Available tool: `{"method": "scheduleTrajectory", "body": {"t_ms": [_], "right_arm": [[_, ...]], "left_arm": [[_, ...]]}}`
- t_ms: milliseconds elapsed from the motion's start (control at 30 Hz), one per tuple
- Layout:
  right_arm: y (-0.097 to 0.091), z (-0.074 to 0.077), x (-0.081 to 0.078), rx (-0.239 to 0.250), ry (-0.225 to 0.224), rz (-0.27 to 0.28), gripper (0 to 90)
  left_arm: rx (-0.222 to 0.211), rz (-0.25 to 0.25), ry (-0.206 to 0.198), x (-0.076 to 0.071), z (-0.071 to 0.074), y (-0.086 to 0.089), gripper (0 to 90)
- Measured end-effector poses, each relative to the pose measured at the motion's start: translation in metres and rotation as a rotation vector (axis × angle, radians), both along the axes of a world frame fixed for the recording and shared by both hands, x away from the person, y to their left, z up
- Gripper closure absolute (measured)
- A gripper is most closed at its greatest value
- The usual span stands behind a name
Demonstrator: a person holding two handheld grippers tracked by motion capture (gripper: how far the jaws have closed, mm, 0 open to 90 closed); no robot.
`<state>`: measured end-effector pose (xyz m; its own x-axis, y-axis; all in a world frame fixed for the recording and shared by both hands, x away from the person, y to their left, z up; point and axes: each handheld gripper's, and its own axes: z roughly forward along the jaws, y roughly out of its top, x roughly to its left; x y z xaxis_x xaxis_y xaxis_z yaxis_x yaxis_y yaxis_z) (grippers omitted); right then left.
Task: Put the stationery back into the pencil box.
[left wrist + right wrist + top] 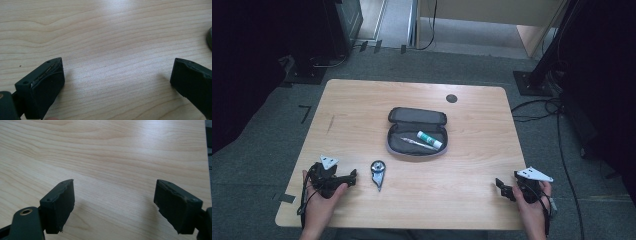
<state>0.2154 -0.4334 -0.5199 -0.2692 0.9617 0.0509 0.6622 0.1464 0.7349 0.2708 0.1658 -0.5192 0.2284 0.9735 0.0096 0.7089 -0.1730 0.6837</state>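
Both the left gripper (353,176) and the right gripper (501,186) gape wide, empty, over bare table (472,150); a cutter (377,172) lies just beside the left one, a pencil case (417,131) farther off.

No text, label, brand, number or sign can be read on any surface. The white tube with a green band (430,140), lying in the open grey zip pencil case (417,131) on the light wooden table (472,150), bears markings too small and blurred to make out.
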Motion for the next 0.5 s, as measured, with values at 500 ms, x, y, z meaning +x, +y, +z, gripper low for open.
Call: {"method": "scheduleTrajectory", "body": {"t_ms": [500], "right_arm": [[-0.0004, -0.0051, 0.0007, -0.025, 0.009, -0.037, 12.9]], "left_arm": [[0.001, -0.004, 0.064, -0.0062, 0.006, 0.0027, 0.0]]}}
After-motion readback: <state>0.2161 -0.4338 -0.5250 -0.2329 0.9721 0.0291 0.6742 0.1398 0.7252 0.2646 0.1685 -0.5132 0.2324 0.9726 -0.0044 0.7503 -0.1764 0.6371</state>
